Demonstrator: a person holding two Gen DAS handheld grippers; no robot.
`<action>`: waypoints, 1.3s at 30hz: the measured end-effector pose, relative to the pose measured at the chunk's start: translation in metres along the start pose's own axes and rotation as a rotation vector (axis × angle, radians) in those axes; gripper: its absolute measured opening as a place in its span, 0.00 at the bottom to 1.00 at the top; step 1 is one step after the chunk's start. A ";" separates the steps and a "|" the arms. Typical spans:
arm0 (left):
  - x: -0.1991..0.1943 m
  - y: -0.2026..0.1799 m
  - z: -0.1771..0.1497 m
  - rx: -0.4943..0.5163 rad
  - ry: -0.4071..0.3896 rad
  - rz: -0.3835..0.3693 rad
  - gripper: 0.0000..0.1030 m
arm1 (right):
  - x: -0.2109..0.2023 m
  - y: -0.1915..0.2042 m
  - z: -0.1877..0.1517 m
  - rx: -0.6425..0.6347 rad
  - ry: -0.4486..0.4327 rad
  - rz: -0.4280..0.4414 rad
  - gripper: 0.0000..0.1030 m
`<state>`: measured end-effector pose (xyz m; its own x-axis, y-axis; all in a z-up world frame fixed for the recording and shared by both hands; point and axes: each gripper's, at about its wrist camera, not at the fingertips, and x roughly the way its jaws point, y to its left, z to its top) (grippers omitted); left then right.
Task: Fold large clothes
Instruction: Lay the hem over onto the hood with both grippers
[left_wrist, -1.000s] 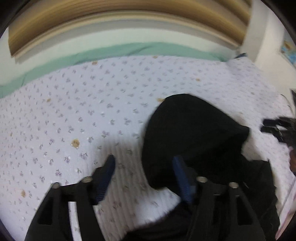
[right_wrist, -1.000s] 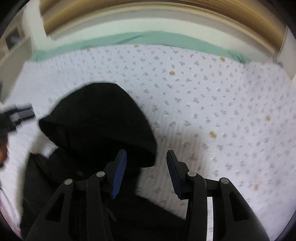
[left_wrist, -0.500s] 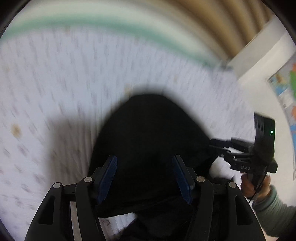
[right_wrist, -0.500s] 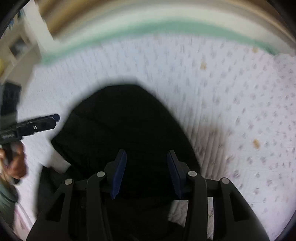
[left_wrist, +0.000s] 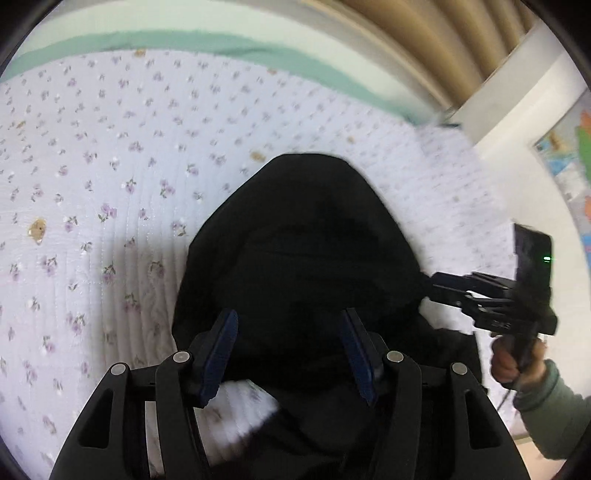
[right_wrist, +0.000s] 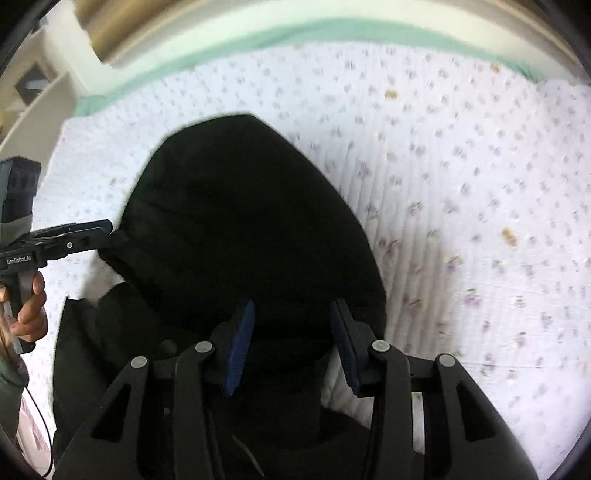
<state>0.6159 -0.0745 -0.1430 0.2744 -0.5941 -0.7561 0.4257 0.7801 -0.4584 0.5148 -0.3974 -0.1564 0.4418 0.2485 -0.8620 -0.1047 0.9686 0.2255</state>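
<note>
Left tongs (left_wrist: 288, 354): over the black garment, jaws partly apart and just been closing, cloth between them, pads not pressing it.
Garment (left_wrist: 303, 251): black, hood spread flat on the bed, body bunched toward the cameras.
Right tongs (right_wrist: 291, 339): over the hood's near edge, jaws narrow but apart, gripping nothing.
Bed (right_wrist: 480, 184): white flowered quilt, green sheet edge behind.

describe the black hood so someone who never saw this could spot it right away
Find the quilted white bedspread with small purple flowers. Near its middle lies a black garment, and its rounded black hood points toward the green sheet edge. It is the only plain dark shape there.
</note>
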 end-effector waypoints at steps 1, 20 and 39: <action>0.002 0.003 -0.002 -0.012 0.002 0.003 0.57 | -0.001 -0.003 -0.003 0.004 0.002 -0.004 0.44; -0.029 0.014 0.080 0.039 -0.013 -0.024 0.78 | 0.011 -0.001 0.074 -0.082 0.007 0.058 0.61; 0.032 0.015 0.069 0.013 0.108 -0.141 0.19 | 0.075 0.021 0.092 -0.149 0.076 0.223 0.15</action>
<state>0.6904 -0.0950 -0.1422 0.1173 -0.6720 -0.7312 0.4645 0.6879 -0.5577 0.6274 -0.3591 -0.1746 0.3259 0.4504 -0.8312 -0.3241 0.8792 0.3494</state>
